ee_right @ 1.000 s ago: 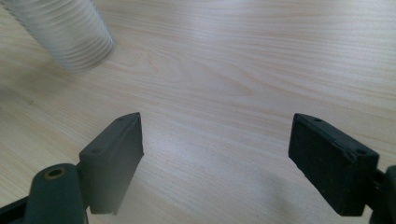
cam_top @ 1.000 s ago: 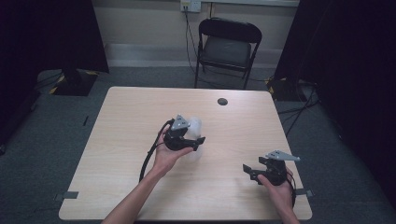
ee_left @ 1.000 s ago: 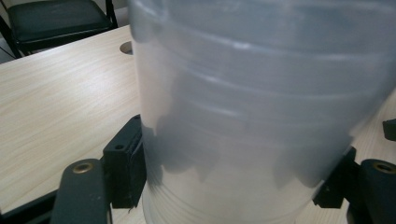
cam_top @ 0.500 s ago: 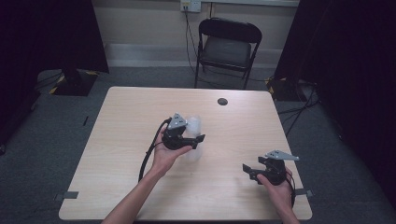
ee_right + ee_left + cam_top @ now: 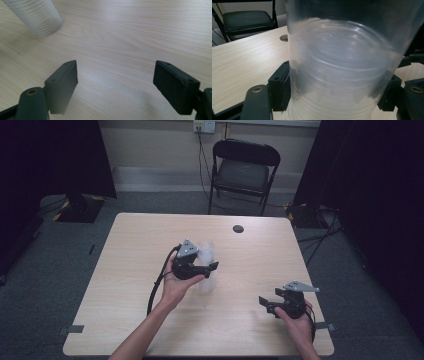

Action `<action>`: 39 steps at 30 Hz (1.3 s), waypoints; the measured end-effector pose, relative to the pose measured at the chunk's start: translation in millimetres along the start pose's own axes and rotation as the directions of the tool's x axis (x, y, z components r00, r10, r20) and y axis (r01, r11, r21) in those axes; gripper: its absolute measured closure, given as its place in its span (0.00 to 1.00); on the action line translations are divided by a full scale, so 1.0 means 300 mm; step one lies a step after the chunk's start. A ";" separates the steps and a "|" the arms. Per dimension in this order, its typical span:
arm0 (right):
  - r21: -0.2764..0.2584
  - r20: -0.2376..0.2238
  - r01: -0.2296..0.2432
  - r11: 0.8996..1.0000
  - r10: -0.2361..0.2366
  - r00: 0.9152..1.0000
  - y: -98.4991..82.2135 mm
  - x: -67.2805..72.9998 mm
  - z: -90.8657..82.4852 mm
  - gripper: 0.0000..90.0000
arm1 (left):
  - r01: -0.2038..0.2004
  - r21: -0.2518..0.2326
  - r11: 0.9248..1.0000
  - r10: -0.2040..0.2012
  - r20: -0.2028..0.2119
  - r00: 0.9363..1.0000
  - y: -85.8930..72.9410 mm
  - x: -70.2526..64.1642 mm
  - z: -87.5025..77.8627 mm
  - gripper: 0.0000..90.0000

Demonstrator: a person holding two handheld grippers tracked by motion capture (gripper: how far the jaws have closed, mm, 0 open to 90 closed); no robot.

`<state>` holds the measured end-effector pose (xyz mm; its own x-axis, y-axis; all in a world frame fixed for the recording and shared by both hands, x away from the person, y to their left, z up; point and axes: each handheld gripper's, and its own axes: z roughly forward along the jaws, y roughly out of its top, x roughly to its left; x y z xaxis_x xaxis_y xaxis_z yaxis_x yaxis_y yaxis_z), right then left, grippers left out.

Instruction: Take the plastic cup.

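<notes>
Cup (image 5: 337, 65) is the thing I work with: clear ribbed plastic, upright near the middle of the table (image 5: 130, 255), and it sits between the jaws of my left gripper (image 5: 202, 269), which press on its two sides low on the wall. In the high view the cup (image 5: 206, 265) looks blurred, and I cannot tell if its base touches the wood or is a little above it. I judge the step to be holding or carrying the cup, so I should squeeze only lightly, because such a thin wall will bend or slip out, and I should keep it vertical and move slowly. My left hand (image 5: 177, 282) wraps the gripper from below with the forearm coming in at an angle from the bottom edge, jaws pointing to the right. My right gripper (image 5: 270, 304) is well apart, near the front right corner, low over bare wood, with its jaws spread wide and nothing between them; from there the cup (image 5: 37, 17) shows far off.
</notes>
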<state>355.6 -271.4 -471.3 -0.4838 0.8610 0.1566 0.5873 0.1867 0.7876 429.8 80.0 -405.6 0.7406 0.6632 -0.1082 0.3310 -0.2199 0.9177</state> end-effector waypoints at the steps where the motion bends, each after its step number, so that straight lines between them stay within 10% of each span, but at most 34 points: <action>1: -0.002 0.001 0.000 1.000 0.000 1.000 0.000 0.000 -0.002 0.21 | -0.004 -0.001 1.000 0.004 -0.002 1.000 0.002 -0.002 0.001 0.33; 39: 0.005 0.012 -0.001 1.000 0.001 1.000 -0.008 0.002 -0.006 0.21 | 0.015 -0.133 0.991 -0.014 0.009 1.000 0.086 -0.007 -0.077 0.35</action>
<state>352.7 -272.2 -472.3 -0.4756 0.8668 0.1498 0.5907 0.1885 0.7845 423.3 89.6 -372.8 0.7409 0.6600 -0.1246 0.2617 -0.1128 0.9585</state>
